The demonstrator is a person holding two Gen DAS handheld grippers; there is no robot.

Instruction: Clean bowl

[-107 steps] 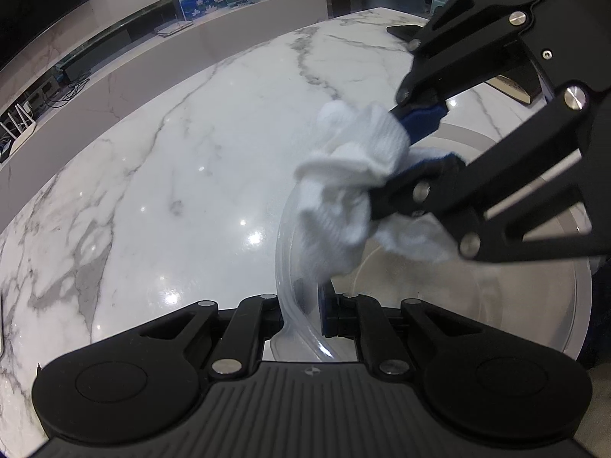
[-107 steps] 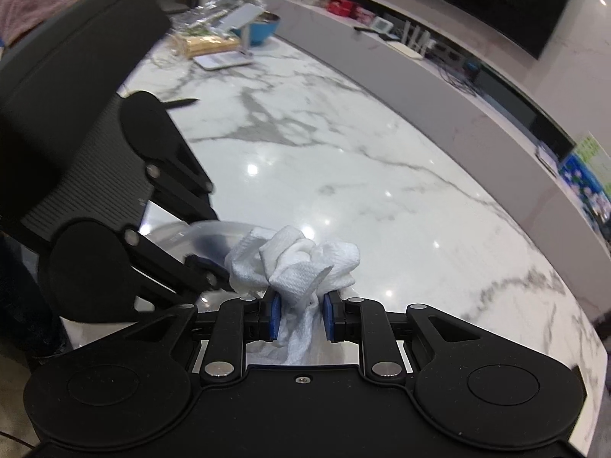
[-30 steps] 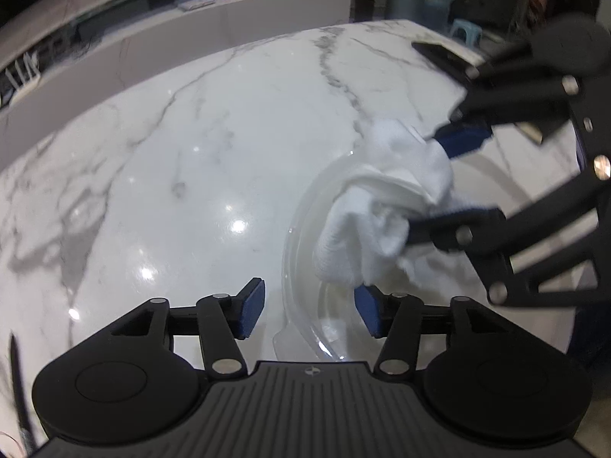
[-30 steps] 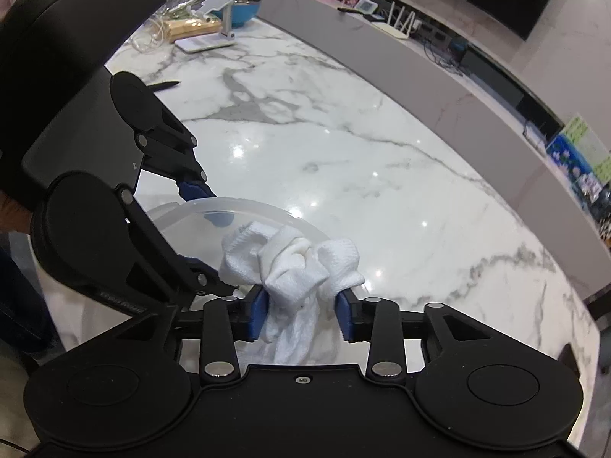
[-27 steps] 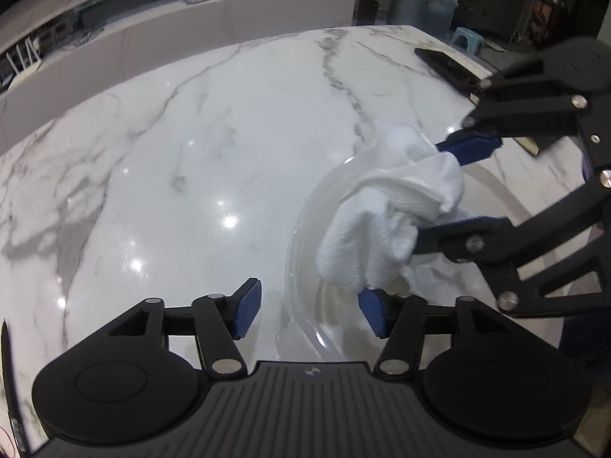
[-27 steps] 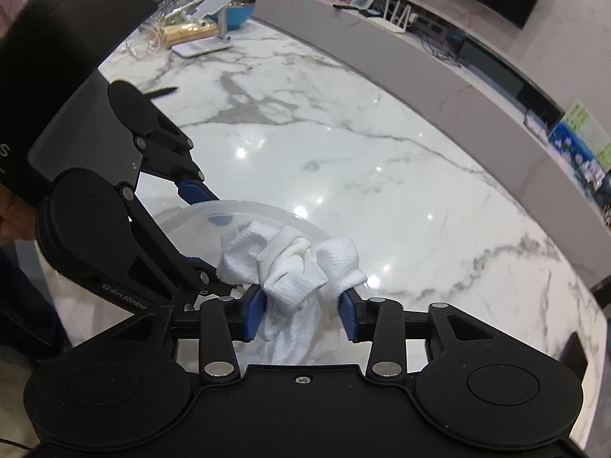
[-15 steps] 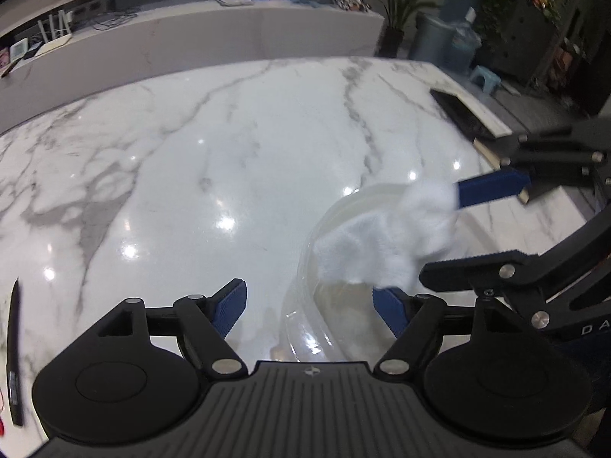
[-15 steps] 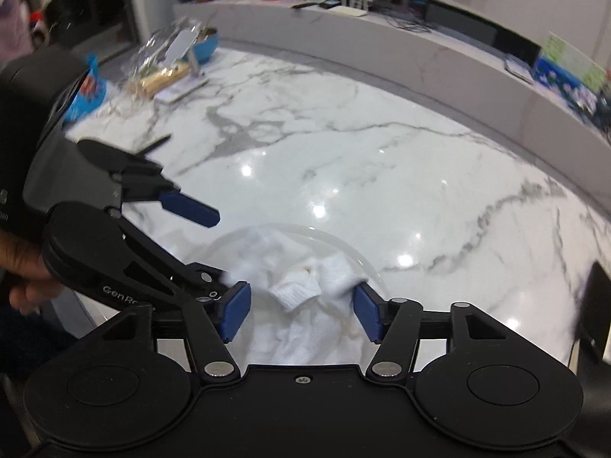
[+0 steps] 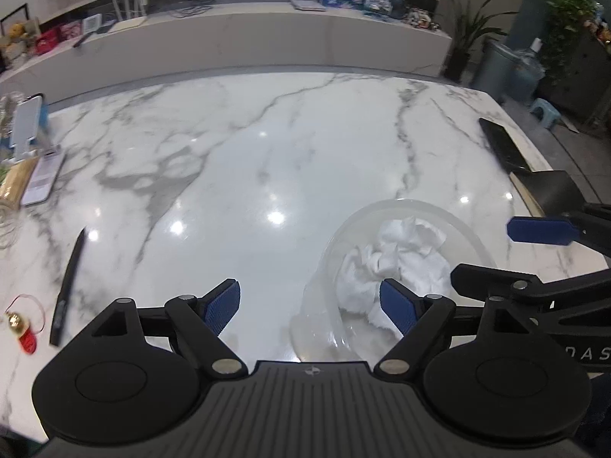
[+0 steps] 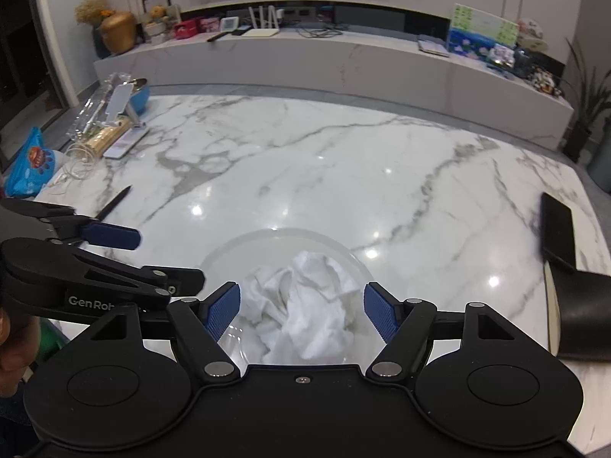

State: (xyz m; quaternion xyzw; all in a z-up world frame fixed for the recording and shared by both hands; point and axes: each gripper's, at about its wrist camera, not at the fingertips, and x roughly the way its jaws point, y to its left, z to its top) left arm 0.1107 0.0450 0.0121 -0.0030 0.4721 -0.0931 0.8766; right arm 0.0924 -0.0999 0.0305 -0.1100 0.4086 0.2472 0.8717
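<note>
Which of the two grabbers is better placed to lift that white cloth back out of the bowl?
Probably the right gripper: its open jaws frame the cloth in the clear bowl. The left gripper, also open, sits over the bowl's rim.

glossy marble table (image 9: 267, 145), long sideboard (image 10: 343, 57)

Clear plastic bowl (image 10: 229, 255), white cloth (image 10: 305, 313), glossy marble table (image 10: 343, 160)

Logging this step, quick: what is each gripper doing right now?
Left gripper: open, jaws just widened, holding nothing.
Right gripper: open, jaws just widened, holding nothing; the cloth lies loose in the bowl.
</note>
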